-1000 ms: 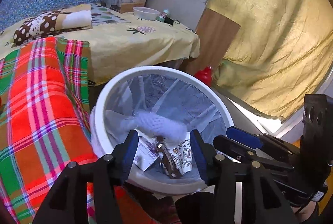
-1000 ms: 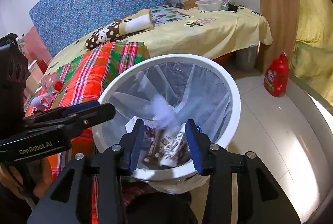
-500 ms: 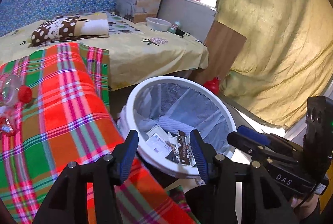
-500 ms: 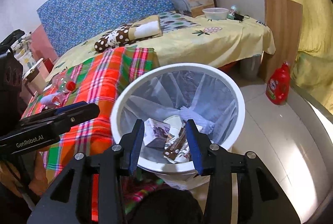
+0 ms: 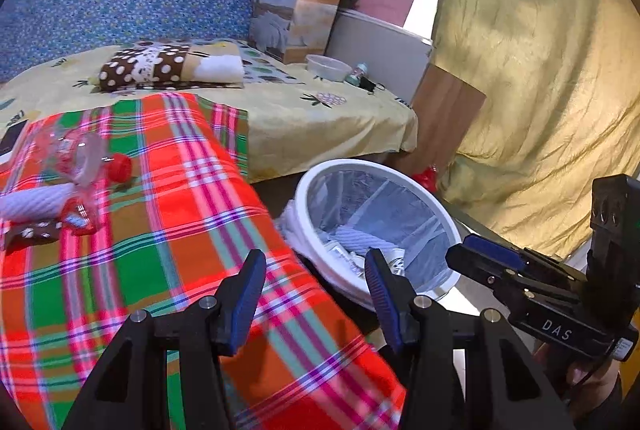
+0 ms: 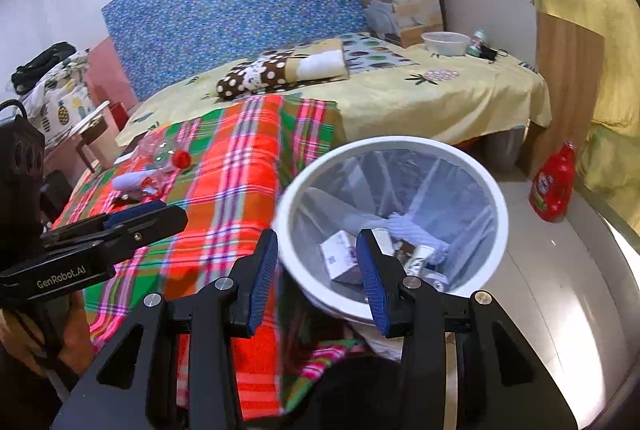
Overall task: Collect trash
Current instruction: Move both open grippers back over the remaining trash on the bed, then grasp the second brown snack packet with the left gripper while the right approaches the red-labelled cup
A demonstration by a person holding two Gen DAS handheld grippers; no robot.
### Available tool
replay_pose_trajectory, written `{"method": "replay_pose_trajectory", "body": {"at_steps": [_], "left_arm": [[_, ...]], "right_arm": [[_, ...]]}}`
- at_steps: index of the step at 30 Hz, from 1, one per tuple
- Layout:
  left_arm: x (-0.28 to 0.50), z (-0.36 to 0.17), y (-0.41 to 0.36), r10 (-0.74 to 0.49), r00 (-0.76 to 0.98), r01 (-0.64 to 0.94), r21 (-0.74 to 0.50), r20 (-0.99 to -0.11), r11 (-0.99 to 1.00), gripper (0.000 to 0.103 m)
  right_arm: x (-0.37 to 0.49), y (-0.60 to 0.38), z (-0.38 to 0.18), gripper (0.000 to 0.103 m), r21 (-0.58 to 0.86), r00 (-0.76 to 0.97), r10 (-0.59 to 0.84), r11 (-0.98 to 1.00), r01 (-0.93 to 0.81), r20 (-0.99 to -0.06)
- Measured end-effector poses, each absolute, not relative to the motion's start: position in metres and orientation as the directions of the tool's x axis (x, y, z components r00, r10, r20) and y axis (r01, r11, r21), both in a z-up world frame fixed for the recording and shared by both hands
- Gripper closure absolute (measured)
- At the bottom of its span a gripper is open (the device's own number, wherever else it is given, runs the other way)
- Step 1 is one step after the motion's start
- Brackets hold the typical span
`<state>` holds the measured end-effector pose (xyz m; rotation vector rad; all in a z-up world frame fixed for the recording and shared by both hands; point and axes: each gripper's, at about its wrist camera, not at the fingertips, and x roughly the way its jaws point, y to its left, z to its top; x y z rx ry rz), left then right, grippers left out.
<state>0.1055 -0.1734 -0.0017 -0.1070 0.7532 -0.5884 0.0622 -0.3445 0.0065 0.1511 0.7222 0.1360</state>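
At the far left of the plaid blanket (image 5: 168, 230) we saw the trash left on the bed: a crushed clear bottle (image 5: 76, 158) with a red cap, a white roll (image 5: 36, 202) touching it, and a dark spotted wrapper (image 5: 30, 234) just below. Our left tool (image 5: 316, 294) hung over the blanket's near edge with its jaws wide apart and nothing between them. Right of the blanket stood the white bin (image 5: 404, 186), lined with a clear bag, on the floor against the bed; inside it lay a white roll, a small box (image 6: 340, 258) and some wrappers. Our right tool (image 6: 318, 278) hovered over the bin's near rim, its jaws parted at a middling gap and gripping nothing. Behind the blanket we saw a yellow sheet (image 6: 420, 98) carrying a folded polka-dot cloth (image 6: 280, 70), a tall carton (image 6: 400, 2) and a plastic bowl (image 6: 446, 42). Further right, a red jug (image 6: 554, 186) stood on the floor beside a wooden panel (image 6: 568, 78), with a yellow curtain (image 5: 540, 70) at the far right.
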Motion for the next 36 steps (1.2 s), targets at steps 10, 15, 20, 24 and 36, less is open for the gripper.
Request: {"method": "replay_pose_trajectory", "body": {"at_steps": [10,15,20,24,36], "left_arm": [[0.091,-0.006,-0.124,-0.473,0.631,0.371,-0.297,-0.614,0.88,0.053],[0.087,-0.011,-0.101,-0.439,0.648,0.327,-0.293,-0.622,0.898,0.054],[0.086,-0.014,-0.075,-0.395,0.668,0.272,-0.287,-0.631,0.919,0.054],[0.09,-0.016,-0.054,-0.358,0.683,0.226,-0.281,-0.637,0.933,0.054],[0.117,-0.015,0.013,-0.241,0.713,0.1,-0.244,-0.659,0.965,0.054]], "right_arm": [[0.067,-0.308,0.003,0.06,0.191,0.718,0.253,0.967,-0.168,-0.648],[0.068,-0.293,0.003,0.06,0.204,0.706,0.286,0.958,-0.202,-0.647],[0.072,-0.278,0.004,0.06,0.206,0.692,0.316,0.949,-0.24,-0.649],[0.077,-0.263,0.005,0.06,0.194,0.679,0.326,0.945,-0.265,-0.658],[0.101,-0.222,0.008,0.054,0.182,0.659,0.36,0.928,-0.324,-0.66]]}}
